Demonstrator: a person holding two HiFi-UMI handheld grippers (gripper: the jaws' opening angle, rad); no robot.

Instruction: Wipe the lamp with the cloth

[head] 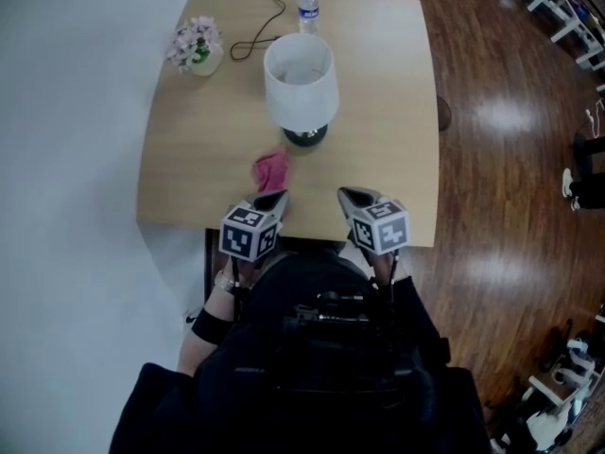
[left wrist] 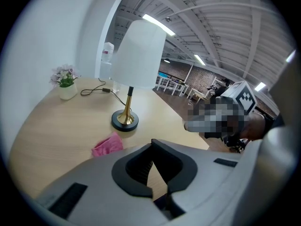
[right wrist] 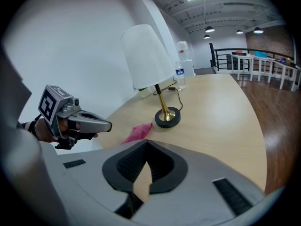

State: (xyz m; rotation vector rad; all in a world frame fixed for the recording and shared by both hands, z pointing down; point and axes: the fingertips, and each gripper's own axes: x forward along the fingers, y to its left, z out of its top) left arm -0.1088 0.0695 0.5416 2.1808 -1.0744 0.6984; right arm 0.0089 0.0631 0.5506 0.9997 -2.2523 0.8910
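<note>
A table lamp with a white shade [head: 301,78] and a dark round base [head: 305,137] stands mid-table; it also shows as the lamp [left wrist: 138,55] and the lamp [right wrist: 146,55] in the gripper views. A crumpled pink cloth [head: 271,168] lies on the wood just in front of the base, left of centre, seen too as the cloth [left wrist: 107,145] and the cloth [right wrist: 137,132]. My left gripper [head: 271,200] hovers at the near table edge just behind the cloth, jaws shut and empty. My right gripper [head: 354,197] sits beside it to the right, also shut with nothing held.
A small pot of pink flowers [head: 196,50] stands at the far left corner of the table [head: 397,112]. A water bottle [head: 308,8] stands at the far edge, and the lamp's black cable [head: 253,38] loops between them. Dark wooden floor lies to the right.
</note>
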